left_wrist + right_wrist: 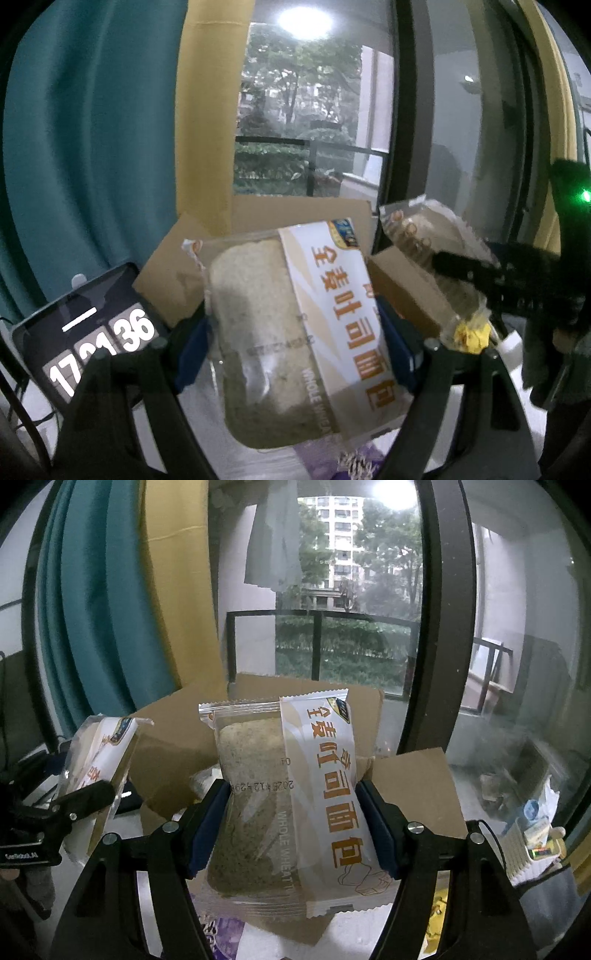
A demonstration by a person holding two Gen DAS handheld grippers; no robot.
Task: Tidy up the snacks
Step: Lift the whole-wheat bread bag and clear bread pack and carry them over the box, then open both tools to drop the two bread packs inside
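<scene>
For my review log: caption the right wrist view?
Right gripper holds clear-and-white whole-wheat bread packet before open brown cardboard box.

Left gripper [295,347] raised and tilted a little downward, blue pads [192,354] pressed on both sides of a bread packet [291,332]. Right gripper [291,827] in the same pose, pads [376,827] squeezing a second bread packet [291,797] at its middle. Both held side by side, each visible at the edge of the other's view.
</scene>
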